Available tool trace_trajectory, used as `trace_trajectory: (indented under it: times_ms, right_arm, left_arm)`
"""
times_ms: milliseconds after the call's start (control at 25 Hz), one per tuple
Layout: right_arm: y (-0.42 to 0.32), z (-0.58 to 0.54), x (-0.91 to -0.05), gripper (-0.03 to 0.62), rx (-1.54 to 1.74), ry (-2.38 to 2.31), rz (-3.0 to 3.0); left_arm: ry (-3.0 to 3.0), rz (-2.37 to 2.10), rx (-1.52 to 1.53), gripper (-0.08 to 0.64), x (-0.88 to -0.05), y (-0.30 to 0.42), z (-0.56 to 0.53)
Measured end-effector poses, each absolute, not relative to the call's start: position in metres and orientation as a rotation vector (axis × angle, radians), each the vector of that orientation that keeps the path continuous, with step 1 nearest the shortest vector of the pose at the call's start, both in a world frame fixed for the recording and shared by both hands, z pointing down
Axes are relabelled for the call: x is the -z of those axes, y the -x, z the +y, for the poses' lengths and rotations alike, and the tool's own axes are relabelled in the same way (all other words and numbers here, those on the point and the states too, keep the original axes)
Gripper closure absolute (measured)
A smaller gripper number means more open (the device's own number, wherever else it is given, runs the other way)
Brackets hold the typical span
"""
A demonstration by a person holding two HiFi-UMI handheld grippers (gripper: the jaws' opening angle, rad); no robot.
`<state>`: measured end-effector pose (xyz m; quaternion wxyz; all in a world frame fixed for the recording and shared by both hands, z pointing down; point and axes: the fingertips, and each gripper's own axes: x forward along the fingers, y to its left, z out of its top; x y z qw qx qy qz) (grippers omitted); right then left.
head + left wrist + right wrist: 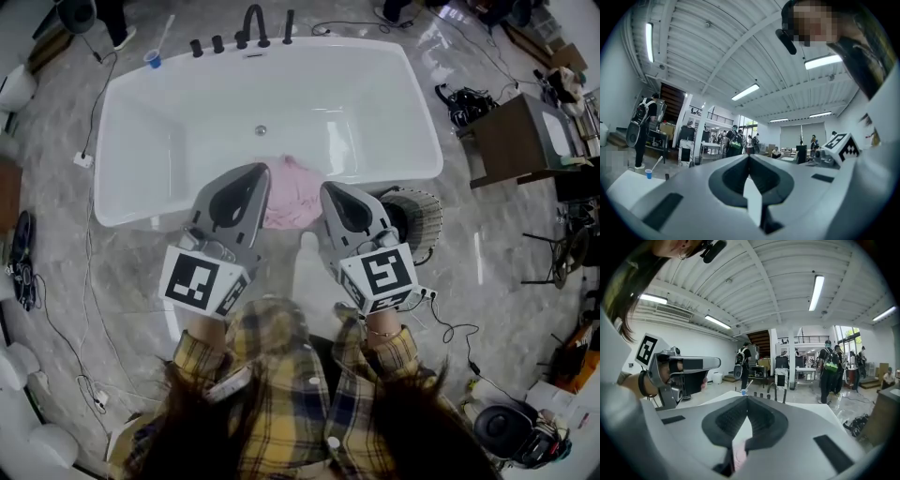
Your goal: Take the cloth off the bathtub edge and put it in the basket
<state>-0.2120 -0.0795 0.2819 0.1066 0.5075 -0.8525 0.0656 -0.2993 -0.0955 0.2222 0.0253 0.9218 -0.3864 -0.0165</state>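
A pink cloth (292, 195) hangs over the near edge of the white bathtub (141, 141). My left gripper (262, 170) is shut and empty, with its tip just left of the cloth. On the cloth's right side my right gripper (328, 189) is also shut with nothing in it. A round woven basket (420, 221) stands on the floor, partly hidden behind the right gripper. In the left gripper view the left gripper (749, 157) points out over the tub. In the right gripper view a strip of pink cloth (739, 456) shows below the right gripper (747, 398).
Black faucet fittings (253, 24) and a blue cup (153, 60) sit at the tub's far rim. A dark wooden table (514, 141) and a black bag (461, 101) are at the right. Cables run over the marble floor (84, 272). People (829, 369) stand far off.
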Motion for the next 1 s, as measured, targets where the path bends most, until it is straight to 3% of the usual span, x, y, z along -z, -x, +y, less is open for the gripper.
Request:
trace_trajectory:
  times_ms: [440,1000]
  right_arm:
    - [0.191,-0.195,-0.279,0.577,-0.138,-1.223,-2.622]
    - [0.171,-0.263,-0.288,0.577,-0.112,-1.105,-2.684]
  left_arm:
    - [-2.756,-1.382,0.044,0.543,-0.226,0.256,-0.203]
    - [-2.686,-1.504,-0.050,0.543,-0.250,0.234,-0.253]
